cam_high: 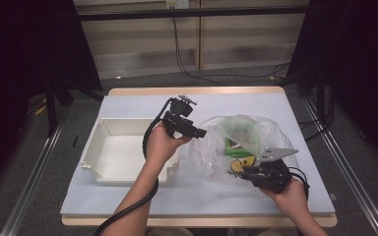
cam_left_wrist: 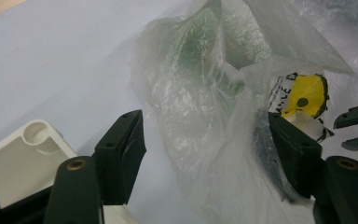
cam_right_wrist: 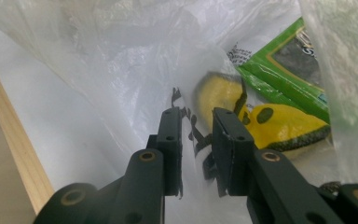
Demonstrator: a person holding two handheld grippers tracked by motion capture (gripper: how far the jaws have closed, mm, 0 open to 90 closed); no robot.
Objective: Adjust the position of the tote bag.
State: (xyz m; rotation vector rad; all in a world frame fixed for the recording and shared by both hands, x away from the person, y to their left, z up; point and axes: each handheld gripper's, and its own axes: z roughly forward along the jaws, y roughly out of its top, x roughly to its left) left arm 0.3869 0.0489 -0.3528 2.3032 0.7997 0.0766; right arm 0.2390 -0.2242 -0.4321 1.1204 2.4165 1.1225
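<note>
The clear plastic bag [cam_high: 236, 147] lies on the table just beside the white tray [cam_high: 98, 147], which holds nothing yet, so by my judgement unpacking has barely begun. The left gripper [cam_left_wrist: 205, 149] has its jaws apart, bag film bulging between them unpinched. The right gripper [cam_right_wrist: 196, 140] has jaws nearly together, a fold of film between them, the yellow packet [cam_right_wrist: 279, 123] and green packet [cam_right_wrist: 289, 65] just beyond its tips inside the bag

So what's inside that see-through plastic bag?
Inside the crumpled clear plastic bag are a flat green packet and a yellow packet with black markings. The bag's cloudy folds cover part of both, so their labels, and anything lying beneath them, can't be made out.
</note>
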